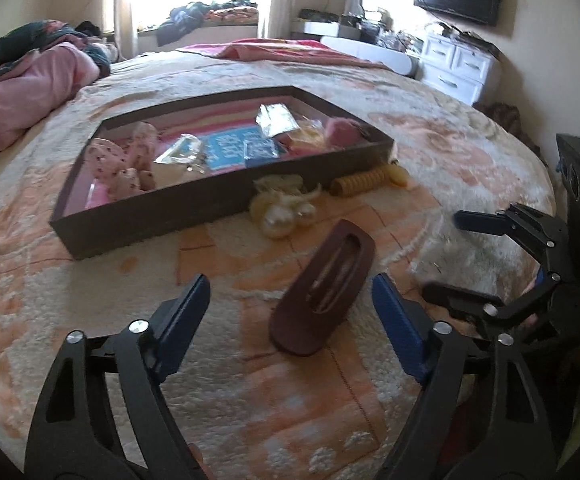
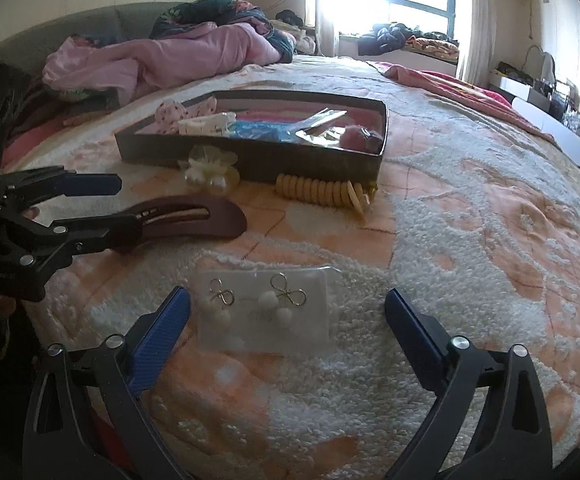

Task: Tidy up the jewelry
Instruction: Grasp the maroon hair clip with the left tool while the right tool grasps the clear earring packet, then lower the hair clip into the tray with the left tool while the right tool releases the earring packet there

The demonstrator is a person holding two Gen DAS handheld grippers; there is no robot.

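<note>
A brown oval hair clip [image 1: 322, 284] lies on the fluffy blanket between the blue pads of my left gripper [image 1: 290, 292], which is open; neither pad touches it. In the right wrist view the clip [image 2: 209, 216] reaches out past the left gripper [image 2: 117, 204]. My right gripper [image 2: 287, 300] is open around a clear packet of pearl earrings [image 2: 265, 308], its pads apart from the packet. It also shows at the right edge as the right gripper [image 1: 456, 256]. Behind stands a dark jewelry tray [image 1: 149, 216] [image 2: 249, 160] holding hair pieces and packets.
A pearl bow hair piece [image 1: 281, 208] [image 2: 209, 172] and a yellow coil hair tie [image 1: 360, 182] [image 2: 322, 194] lie against the tray's near wall. A pink quilt [image 2: 169, 56] is heaped at the bed's far side. A white dresser [image 1: 458, 64] stands beyond the bed.
</note>
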